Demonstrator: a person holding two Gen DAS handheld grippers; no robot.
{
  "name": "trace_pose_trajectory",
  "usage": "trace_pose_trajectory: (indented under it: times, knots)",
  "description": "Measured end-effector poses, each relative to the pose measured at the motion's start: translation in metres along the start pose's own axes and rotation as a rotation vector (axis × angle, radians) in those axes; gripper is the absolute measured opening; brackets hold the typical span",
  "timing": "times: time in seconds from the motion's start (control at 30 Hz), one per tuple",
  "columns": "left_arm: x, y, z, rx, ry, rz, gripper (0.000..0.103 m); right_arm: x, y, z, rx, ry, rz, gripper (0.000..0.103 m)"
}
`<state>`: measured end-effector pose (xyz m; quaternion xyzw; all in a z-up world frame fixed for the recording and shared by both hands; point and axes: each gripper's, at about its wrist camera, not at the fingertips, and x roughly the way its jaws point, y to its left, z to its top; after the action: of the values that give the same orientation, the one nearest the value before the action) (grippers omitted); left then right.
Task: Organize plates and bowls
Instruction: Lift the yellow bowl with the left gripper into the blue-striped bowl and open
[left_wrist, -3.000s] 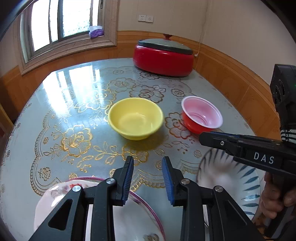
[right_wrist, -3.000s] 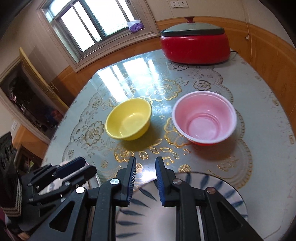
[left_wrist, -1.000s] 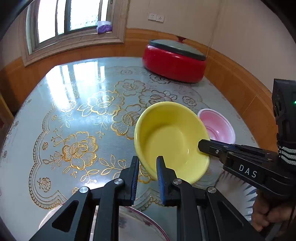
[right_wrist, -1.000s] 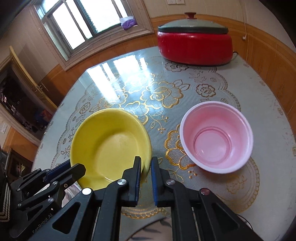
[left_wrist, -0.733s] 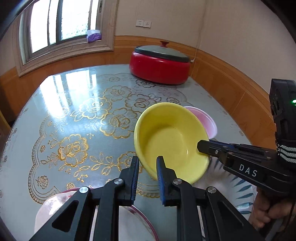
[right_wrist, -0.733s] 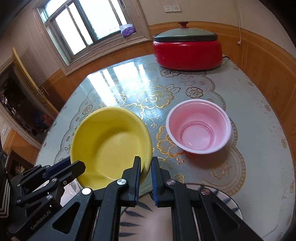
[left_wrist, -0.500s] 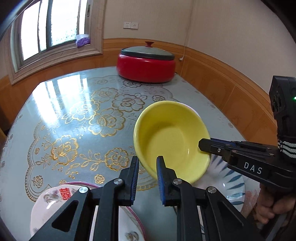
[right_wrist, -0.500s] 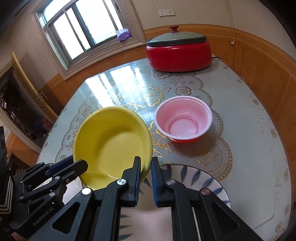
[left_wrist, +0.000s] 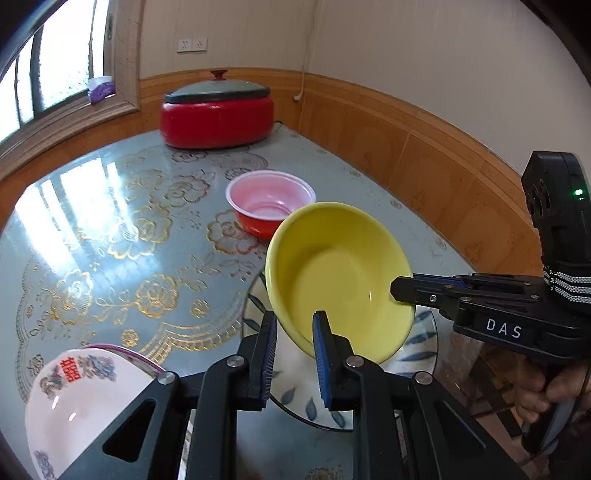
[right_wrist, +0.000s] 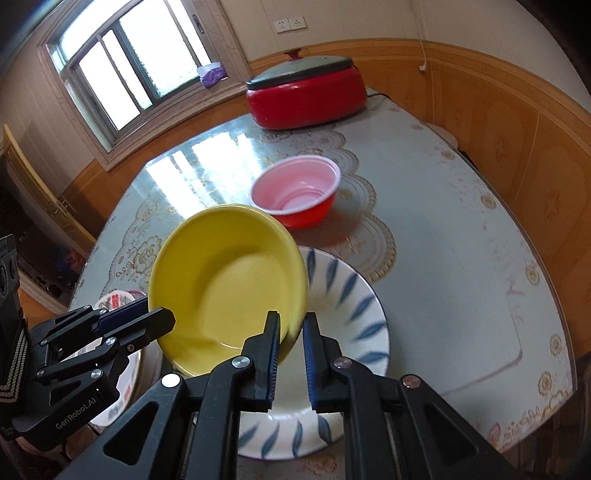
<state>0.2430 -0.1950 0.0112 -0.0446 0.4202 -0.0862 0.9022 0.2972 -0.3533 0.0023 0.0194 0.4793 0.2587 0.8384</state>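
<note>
Both of your grippers are clamped on the yellow bowl (right_wrist: 229, 280), the left gripper (left_wrist: 291, 354) and right gripper (right_wrist: 290, 350) each pinching its rim, and you hold it tilted above the blue-leaf plate (right_wrist: 347, 332). You seem mid-carry toward stacking: next, level it and lower it onto that plate. Beyond the plate sits the pink bowl (right_wrist: 295, 195); beside it, the floral white bowl (left_wrist: 77, 402).

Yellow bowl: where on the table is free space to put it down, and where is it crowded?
The table lies bare right of the blue-leaf plate and red bowl, toward the wood-panelled wall. Bare too is the sunlit stretch between the red pot and the floral bowl. The near edge is crowded: both plates sit under the yellow bowl.
</note>
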Motion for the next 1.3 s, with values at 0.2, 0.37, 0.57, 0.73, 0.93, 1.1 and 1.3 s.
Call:
trace_pose_trajectory:
  times: [0.2,0.37,0.57,0.73,0.93,1.1,1.3]
  knots:
    - [0.014,-0.008,-0.012,0.016,0.076,-0.022,0.020,0.010,-0.008,-0.015,0.011,0.073,-0.021,0.013]
    - [0.017,-0.012,-0.019,0.013,0.109,-0.025,0.020,0.016,-0.006,-0.019,0.000,0.110,-0.028,0.015]
    - [0.022,-0.006,-0.024,-0.008,0.137,-0.035,0.024,0.025,-0.009,-0.025,0.002,0.146,-0.032,0.016]
    - [0.023,-0.004,-0.024,-0.009,0.132,-0.023,0.028,0.027,-0.006,-0.024,-0.009,0.133,-0.054,0.020]
    - [0.023,-0.003,-0.023,-0.004,0.119,-0.012,0.029,0.021,-0.001,-0.022,-0.064,0.097,-0.136,0.020]
    - [0.020,-0.003,-0.021,-0.002,0.101,0.007,0.029,0.020,-0.005,-0.020,-0.034,0.078,-0.117,0.023]
    - [0.009,0.004,-0.015,-0.042,0.050,0.014,0.053,0.010,-0.009,-0.014,0.004,0.029,-0.042,0.031]
